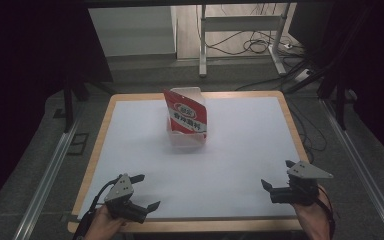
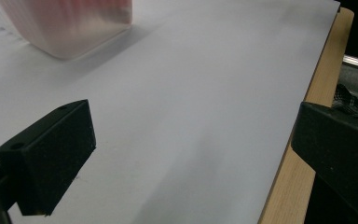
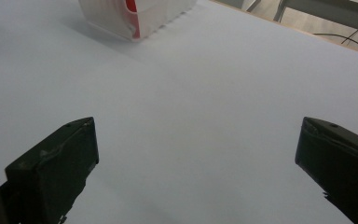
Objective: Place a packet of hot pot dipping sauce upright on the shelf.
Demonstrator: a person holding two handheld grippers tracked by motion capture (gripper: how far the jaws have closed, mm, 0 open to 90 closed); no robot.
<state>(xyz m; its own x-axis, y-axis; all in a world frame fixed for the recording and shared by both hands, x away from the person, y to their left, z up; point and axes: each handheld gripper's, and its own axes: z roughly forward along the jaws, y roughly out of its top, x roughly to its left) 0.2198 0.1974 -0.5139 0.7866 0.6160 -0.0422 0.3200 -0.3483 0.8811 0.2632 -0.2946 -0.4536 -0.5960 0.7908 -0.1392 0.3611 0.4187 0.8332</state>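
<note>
Red-and-white snack bag [image 1: 186,116] upright in a translucent plastic tub [image 1: 185,140].

each hand carries a black claw: the left gripper [image 1: 145,191] and the right gripper [image 1: 276,175]. both have two blocky, wedge-shaped black jaws with small screw holes near the tips. a grey three-cornered plate dotted with screws sits on top of each, and a black cable trails behind.

red packet [image 1: 186,116], label characters unreadable
</note>
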